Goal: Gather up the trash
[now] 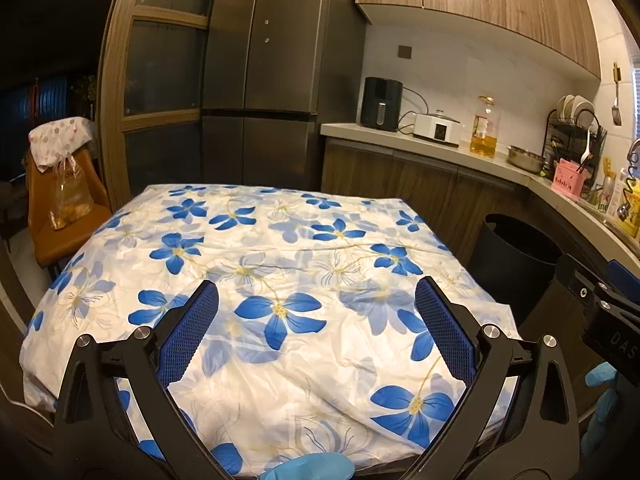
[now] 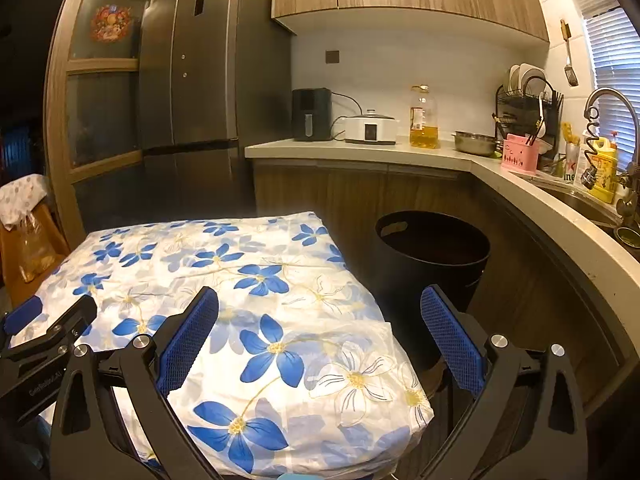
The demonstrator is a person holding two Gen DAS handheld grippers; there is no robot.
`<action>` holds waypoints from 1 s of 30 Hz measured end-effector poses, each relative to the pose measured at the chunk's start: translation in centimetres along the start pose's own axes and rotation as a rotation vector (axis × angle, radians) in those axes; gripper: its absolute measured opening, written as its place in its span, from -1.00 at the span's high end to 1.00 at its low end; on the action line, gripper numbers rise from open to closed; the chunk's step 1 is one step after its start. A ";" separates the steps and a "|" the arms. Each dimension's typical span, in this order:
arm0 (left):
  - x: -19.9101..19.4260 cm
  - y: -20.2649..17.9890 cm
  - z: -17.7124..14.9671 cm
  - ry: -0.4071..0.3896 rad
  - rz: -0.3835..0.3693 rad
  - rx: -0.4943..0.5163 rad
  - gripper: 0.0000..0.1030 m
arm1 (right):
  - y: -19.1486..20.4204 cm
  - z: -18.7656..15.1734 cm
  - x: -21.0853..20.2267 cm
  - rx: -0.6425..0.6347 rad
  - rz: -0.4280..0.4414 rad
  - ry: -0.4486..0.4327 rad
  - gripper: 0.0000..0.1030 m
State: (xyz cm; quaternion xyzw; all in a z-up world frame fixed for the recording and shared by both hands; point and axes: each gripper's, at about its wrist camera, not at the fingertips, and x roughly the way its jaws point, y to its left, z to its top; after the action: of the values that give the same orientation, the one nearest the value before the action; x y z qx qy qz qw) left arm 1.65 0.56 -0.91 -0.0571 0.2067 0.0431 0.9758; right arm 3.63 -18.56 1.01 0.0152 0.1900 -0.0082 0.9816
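A table under a white cloth with blue flowers [image 1: 256, 264] [image 2: 224, 280] fills the foreground of both views; no loose trash shows on it. A black round bin [image 2: 432, 256] [image 1: 516, 256] stands on the floor just right of the table, its inside dark. My left gripper [image 1: 318, 300] hangs open over the near part of the cloth, nothing between its blue pads [image 1: 192, 332]. My right gripper [image 2: 320, 304] is open too, over the table's right front corner, with the bin beyond its right finger [image 2: 452, 336]. Each gripper's body shows at the edge of the other's view.
A kitchen counter [image 2: 360, 150] curves along the right with an air fryer [image 2: 311, 114], a white cooker [image 2: 370, 126], an oil bottle [image 2: 424, 118], a steel bowl, a dish rack and a sink. A dark fridge [image 1: 256, 60] stands behind. An orange chair [image 1: 60, 216] with bags sits left.
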 end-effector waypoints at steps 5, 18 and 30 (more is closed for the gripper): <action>-0.4 -0.1 0.1 -0.008 -0.011 0.001 -0.89 | 0.3 0.0 -0.4 -0.003 -0.007 -0.004 -0.89; -0.4 -0.5 0.0 -0.010 -0.030 0.011 -0.88 | 0.0 0.1 -0.5 0.007 -0.024 -0.007 -0.89; -0.5 -0.8 0.0 -0.012 -0.044 0.016 -0.88 | -0.2 0.1 -0.7 0.014 -0.029 -0.014 -0.89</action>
State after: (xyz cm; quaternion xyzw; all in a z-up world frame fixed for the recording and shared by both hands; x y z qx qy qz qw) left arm 1.24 -0.25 -0.61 -0.0536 0.1999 0.0206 0.9781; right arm 2.97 -18.73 1.35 0.0192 0.1832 -0.0237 0.9826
